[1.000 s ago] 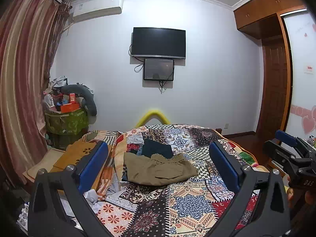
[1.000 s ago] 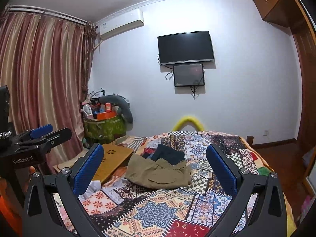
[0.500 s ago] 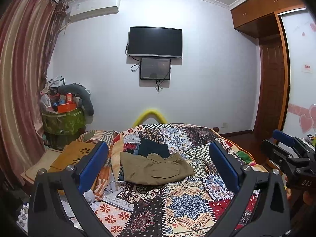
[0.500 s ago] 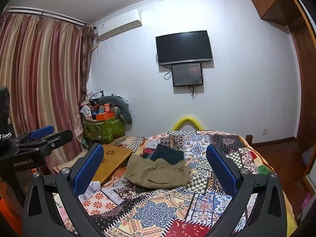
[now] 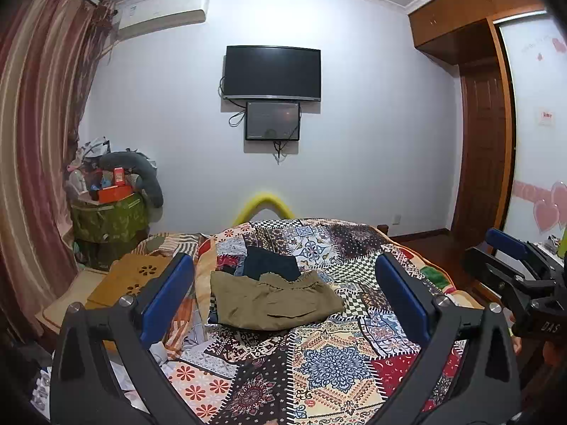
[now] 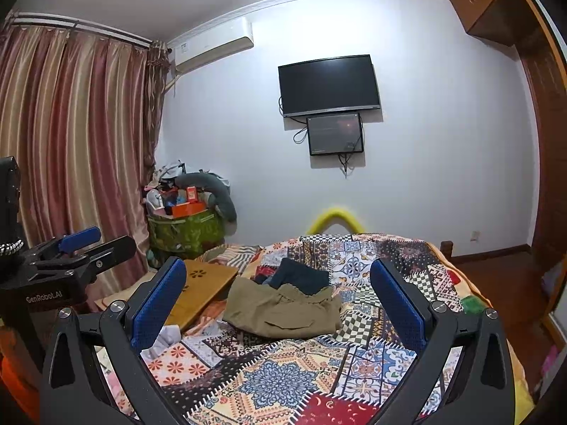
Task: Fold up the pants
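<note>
Patchwork-quilted bed [image 5: 329,364] ahead of both grippers. Khaki pants [image 5: 273,301] heaped well beyond left gripper [image 5: 283,304] and right gripper [image 6: 278,310], rumpled, partly doubled; neat folding seemingly left. Both spread wide, grasping nothing. Dark garment [image 5: 271,264] behind.

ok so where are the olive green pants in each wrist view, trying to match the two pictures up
Left wrist view: the crumpled olive green cloth pants lie centre frame on the patchwork quilt, between the open left gripper fingers.
Right wrist view: the pants sit centre frame, framed by the open right gripper.
Shared landmark: the black wall-mounted television above the bed's far end.
</note>
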The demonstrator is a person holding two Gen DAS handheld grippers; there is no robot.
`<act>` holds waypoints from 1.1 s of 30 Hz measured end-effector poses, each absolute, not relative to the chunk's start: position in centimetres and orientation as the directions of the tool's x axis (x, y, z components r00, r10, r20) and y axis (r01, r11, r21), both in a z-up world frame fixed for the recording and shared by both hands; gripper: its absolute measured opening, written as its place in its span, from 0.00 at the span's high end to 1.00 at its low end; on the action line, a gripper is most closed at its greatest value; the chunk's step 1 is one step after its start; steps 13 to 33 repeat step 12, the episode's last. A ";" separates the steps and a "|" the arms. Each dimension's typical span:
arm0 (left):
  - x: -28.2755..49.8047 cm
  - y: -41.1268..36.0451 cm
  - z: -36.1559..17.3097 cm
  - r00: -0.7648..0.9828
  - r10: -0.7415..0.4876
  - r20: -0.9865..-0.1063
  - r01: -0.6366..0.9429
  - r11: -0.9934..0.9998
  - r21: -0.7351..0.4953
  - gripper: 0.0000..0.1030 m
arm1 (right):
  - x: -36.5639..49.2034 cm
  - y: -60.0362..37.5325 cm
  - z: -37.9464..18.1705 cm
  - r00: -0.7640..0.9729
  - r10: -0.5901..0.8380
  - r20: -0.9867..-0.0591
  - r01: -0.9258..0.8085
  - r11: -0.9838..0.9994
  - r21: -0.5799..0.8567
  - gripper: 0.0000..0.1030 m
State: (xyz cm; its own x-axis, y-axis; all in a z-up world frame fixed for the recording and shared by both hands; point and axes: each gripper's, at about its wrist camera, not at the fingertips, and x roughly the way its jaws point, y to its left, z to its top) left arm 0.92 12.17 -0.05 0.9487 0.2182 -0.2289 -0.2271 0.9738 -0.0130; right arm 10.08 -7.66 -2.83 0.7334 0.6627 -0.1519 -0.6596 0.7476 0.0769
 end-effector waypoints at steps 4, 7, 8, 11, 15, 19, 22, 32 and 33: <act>1.1 11.7 -0.2 0.948 0.217 -0.232 -0.222 0.975 0.001 0.00 | 10.1 -7.7 -2.8 0.733 0.662 -0.153 -0.659 0.748 0.080 0.00; 1.3 11.6 -0.3 0.949 0.205 -0.238 -0.213 0.977 -0.006 0.00 | 10.1 -7.7 -2.9 0.735 0.659 -0.157 -0.656 0.751 0.080 0.00; 1.3 11.7 -0.4 0.950 0.198 -0.241 -0.207 0.978 -0.010 0.00 | 10.2 -7.7 -2.9 0.736 0.658 -0.159 -0.655 0.751 0.081 0.00; 1.6 11.8 -0.5 0.951 0.186 -0.249 -0.196 0.980 -0.019 0.00 | 10.3 -7.7 -3.0 0.737 0.655 -0.165 -0.651 0.754 0.087 0.00; 1.8 11.8 -0.5 0.950 0.183 -0.251 -0.194 0.981 -0.020 0.00 | 10.4 -7.7 -3.1 0.738 0.654 -0.166 -0.650 0.755 0.088 0.00; 1.8 11.8 -0.5 0.950 0.183 -0.251 -0.194 0.981 -0.020 0.00 | 10.4 -7.7 -3.1 0.738 0.654 -0.166 -0.650 0.755 0.088 0.00; 1.8 11.8 -0.5 0.950 0.183 -0.251 -0.194 0.981 -0.020 0.00 | 10.4 -7.7 -3.1 0.738 0.654 -0.166 -0.650 0.755 0.088 0.00; 1.8 11.8 -0.5 0.950 0.183 -0.251 -0.194 0.981 -0.020 0.00 | 10.4 -7.7 -3.1 0.738 0.654 -0.166 -0.650 0.755 0.088 0.00; 1.8 11.8 -0.5 0.950 0.183 -0.251 -0.194 0.981 -0.020 0.00 | 10.4 -7.7 -3.1 0.738 0.654 -0.166 -0.650 0.755 0.088 0.00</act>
